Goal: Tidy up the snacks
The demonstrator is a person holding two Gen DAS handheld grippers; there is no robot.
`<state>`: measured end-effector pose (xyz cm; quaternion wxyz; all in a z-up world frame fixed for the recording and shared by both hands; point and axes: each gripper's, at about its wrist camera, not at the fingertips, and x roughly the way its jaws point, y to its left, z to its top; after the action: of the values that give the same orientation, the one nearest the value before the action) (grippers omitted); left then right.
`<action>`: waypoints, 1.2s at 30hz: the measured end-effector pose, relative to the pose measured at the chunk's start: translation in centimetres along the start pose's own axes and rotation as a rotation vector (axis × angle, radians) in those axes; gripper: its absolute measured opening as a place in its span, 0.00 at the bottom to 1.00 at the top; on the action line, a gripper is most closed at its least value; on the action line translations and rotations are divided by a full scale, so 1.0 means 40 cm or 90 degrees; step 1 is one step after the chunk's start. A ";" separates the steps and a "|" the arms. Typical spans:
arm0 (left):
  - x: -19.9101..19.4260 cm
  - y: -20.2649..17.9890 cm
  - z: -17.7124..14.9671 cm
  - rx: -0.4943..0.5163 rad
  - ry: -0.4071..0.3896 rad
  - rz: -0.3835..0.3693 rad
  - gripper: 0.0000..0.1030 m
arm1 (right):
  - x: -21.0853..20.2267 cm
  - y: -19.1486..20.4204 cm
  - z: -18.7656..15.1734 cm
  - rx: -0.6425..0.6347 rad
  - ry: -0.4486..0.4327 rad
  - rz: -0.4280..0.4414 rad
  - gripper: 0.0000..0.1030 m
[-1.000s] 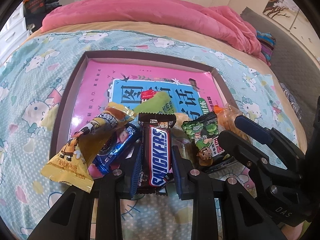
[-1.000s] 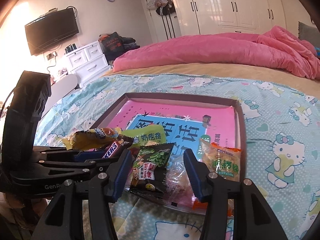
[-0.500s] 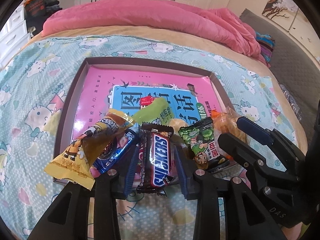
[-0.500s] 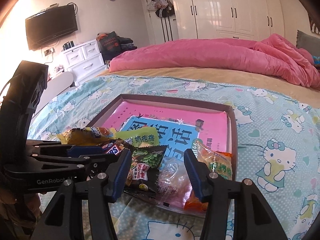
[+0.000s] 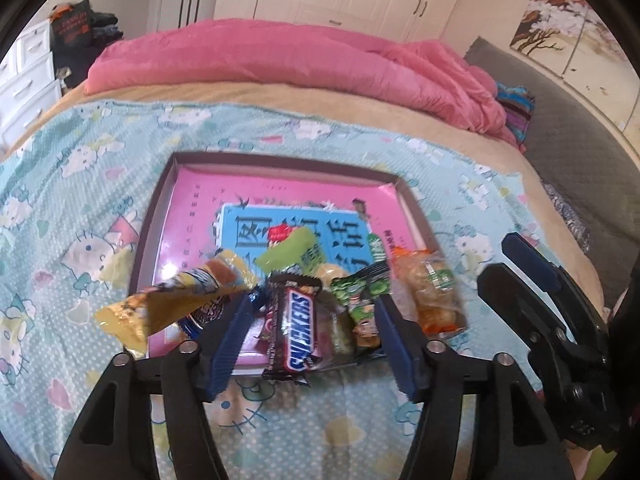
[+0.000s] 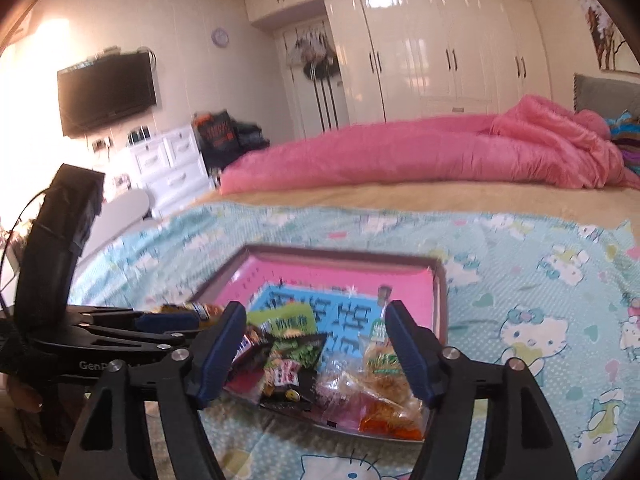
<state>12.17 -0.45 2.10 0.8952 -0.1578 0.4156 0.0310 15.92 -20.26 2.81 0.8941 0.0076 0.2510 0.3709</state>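
A shallow brown tray [image 5: 412, 204] with a pink and blue picture bottom lies on the bed. Several snacks are piled at its near edge: a Snickers bar [image 5: 298, 330], a yellow packet [image 5: 172, 306], a green pea packet [image 5: 362, 292], an orange-edged clear packet [image 5: 434, 290] and a light green packet [image 5: 286, 250]. My left gripper [image 5: 310, 342] is open and empty, its fingers on either side of the Snickers bar. My right gripper [image 6: 314, 350] is open and empty above the pea packet [image 6: 298, 354] and the clear packet [image 6: 380, 396].
A Hello Kitty sheet [image 5: 76, 184] covers the bed. A pink duvet [image 5: 280, 56] lies bunched at the far side. White wardrobes [image 6: 440, 40], a white dresser [image 6: 168, 160] and a wall TV [image 6: 106, 92] stand beyond.
My left gripper opened and let go of the Snickers bar, which now lies over the tray's near edge. Both grippers pulled back and up from the tray.
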 end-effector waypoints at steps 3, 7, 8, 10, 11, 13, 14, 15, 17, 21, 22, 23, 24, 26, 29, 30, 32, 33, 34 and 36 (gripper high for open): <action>-0.043 -0.010 -0.008 0.010 -0.015 -0.002 0.73 | -0.039 0.011 0.009 0.004 -0.017 0.004 0.80; -0.105 -0.010 -0.044 0.016 -0.021 0.000 0.75 | -0.076 0.027 0.007 0.020 0.003 -0.002 0.89; -0.117 -0.004 -0.058 0.008 -0.018 0.000 0.75 | -0.083 0.030 0.003 0.028 0.013 -0.008 0.90; -0.132 0.005 -0.089 -0.001 -0.008 0.008 0.75 | -0.101 0.037 -0.016 0.052 0.041 -0.023 0.94; -0.139 0.009 -0.114 -0.003 0.002 0.019 0.75 | -0.106 0.039 -0.028 0.064 0.058 -0.028 0.95; -0.144 0.013 -0.145 0.001 0.016 0.026 0.76 | -0.113 0.044 -0.059 0.089 0.101 -0.030 0.97; -0.146 0.015 -0.165 0.004 0.023 0.032 0.76 | -0.114 0.046 -0.072 0.096 0.116 -0.033 0.97; -0.148 0.016 -0.183 0.007 0.030 0.038 0.76 | -0.115 0.052 -0.085 0.101 0.132 -0.036 0.97; -0.148 0.018 -0.212 0.012 0.040 0.047 0.76 | -0.114 0.065 -0.108 0.102 0.162 -0.041 0.97; -0.142 0.030 -0.233 0.002 0.051 0.049 0.76 | -0.123 0.106 -0.133 0.071 0.177 -0.055 0.97; -0.140 0.032 -0.232 0.001 0.052 0.049 0.76 | -0.126 0.113 -0.132 0.058 0.173 -0.061 0.97; -0.139 0.035 -0.233 -0.001 0.052 0.050 0.76 | -0.129 0.118 -0.132 0.049 0.169 -0.065 0.97; -0.139 0.036 -0.233 -0.002 0.052 0.049 0.76 | -0.130 0.117 -0.132 0.045 0.167 -0.068 0.97; -0.137 0.038 -0.233 -0.003 0.053 0.048 0.76 | -0.129 0.118 -0.135 0.039 0.164 -0.074 0.97; -0.136 0.039 -0.235 -0.003 0.055 0.049 0.76 | -0.117 0.112 -0.146 0.043 0.180 -0.073 0.97; -0.137 0.040 -0.236 -0.004 0.054 0.048 0.76 | -0.113 0.111 -0.150 0.044 0.185 -0.073 0.97; -0.137 0.040 -0.236 -0.003 0.053 0.050 0.75 | -0.108 0.108 -0.155 0.046 0.191 -0.072 0.97; -0.138 0.041 -0.237 -0.003 0.053 0.052 0.76 | -0.108 0.109 -0.155 0.047 0.191 -0.072 0.97; -0.138 0.041 -0.237 -0.003 0.053 0.052 0.76 | -0.108 0.109 -0.154 0.047 0.189 -0.073 0.97; -0.139 0.041 -0.237 -0.003 0.053 0.054 0.76 | -0.110 0.109 -0.153 0.047 0.185 -0.074 0.97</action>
<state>1.28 -1.38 0.13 0.8745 -0.1435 0.4589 0.0630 7.63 -21.11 0.29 0.8673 -0.0276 0.3913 0.3064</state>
